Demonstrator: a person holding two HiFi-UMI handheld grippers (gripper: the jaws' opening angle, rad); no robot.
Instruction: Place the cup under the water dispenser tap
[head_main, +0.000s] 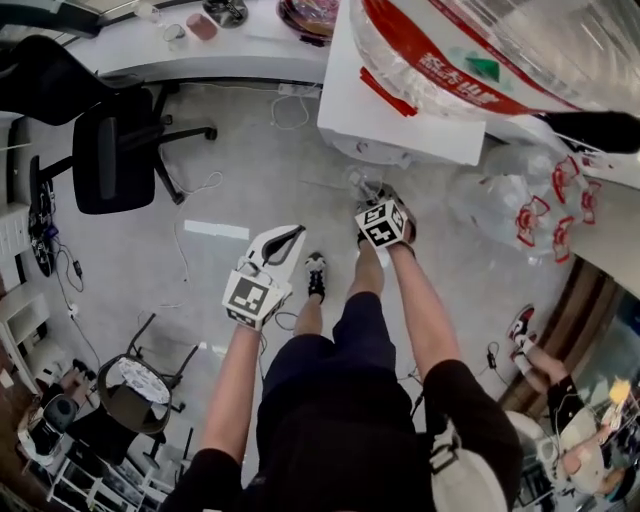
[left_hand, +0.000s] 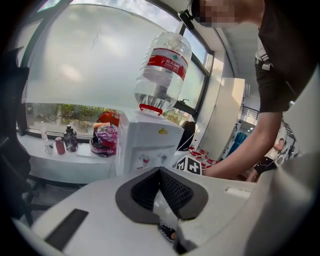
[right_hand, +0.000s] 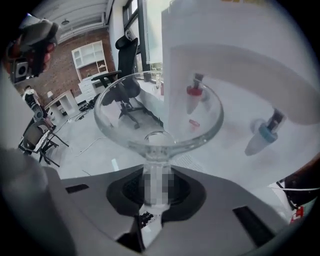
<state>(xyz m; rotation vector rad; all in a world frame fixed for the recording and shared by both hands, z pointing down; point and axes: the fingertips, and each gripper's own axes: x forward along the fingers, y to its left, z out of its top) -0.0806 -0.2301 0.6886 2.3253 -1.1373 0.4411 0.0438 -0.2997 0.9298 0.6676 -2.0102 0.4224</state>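
A clear stemmed glass cup (right_hand: 157, 112) stands upright in my right gripper (right_hand: 158, 175), which is shut on its stem. The bowl hangs just in front of the white water dispenser (right_hand: 225, 60), level with the red tap (right_hand: 192, 97) and left of the blue tap (right_hand: 261, 136). In the head view the right gripper (head_main: 378, 195) sits low by the dispenser (head_main: 400, 110). My left gripper (head_main: 285, 238) hangs further left and holds nothing. In its own view the left gripper (left_hand: 160, 171) has its pads meeting, and the dispenser (left_hand: 147, 145) with its bottle (left_hand: 162, 70) stands ahead.
A black office chair (head_main: 115, 160) stands left of the dispenser by a white counter (head_main: 200, 50) with small items. Empty water bottles (head_main: 530, 205) lie to the right. Cables run over the floor, and a folding chair (head_main: 140, 385) is at the lower left.
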